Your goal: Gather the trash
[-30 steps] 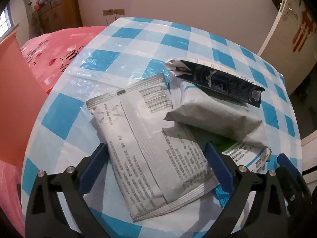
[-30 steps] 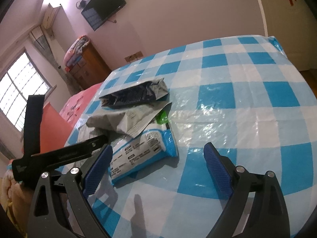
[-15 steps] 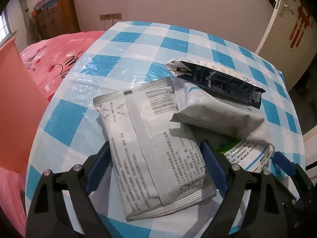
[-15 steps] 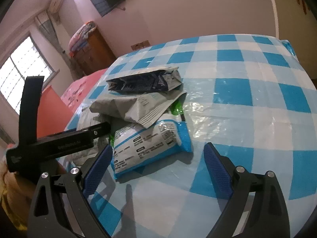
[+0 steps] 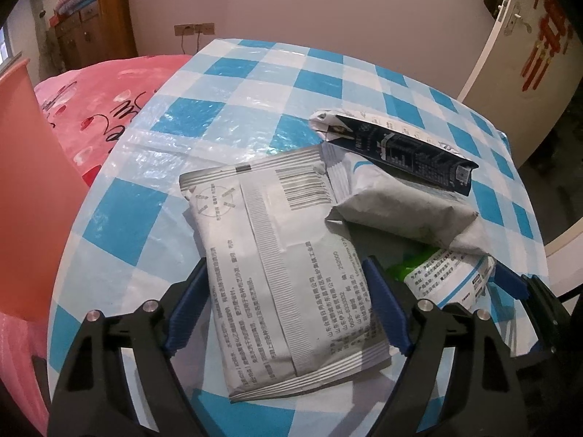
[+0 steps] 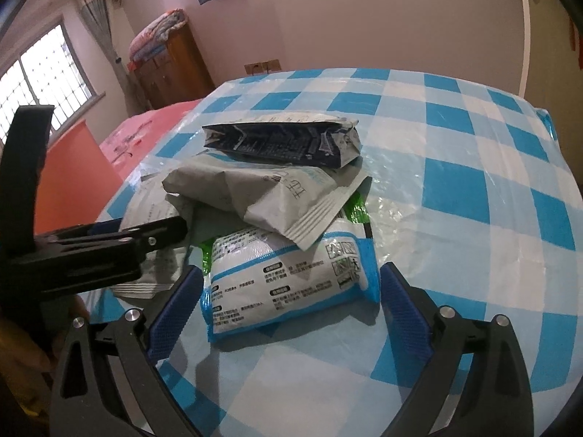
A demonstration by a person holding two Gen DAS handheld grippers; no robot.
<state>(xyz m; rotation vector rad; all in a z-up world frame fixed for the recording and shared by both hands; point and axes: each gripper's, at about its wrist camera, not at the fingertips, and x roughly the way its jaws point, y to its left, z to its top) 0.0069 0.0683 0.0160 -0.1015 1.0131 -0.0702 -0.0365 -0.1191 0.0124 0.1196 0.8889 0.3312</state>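
- Grey foil pouch (image 5: 277, 255) lies lower centre on the checked tabletop (image 5: 226, 83), long axis running up the frame — straight between the left tongs (image 5: 288, 309), closing either side of it.
- Right tongs (image 6: 288, 309) — wide, opening — straddle the blue-edged pack (image 6: 288, 276).
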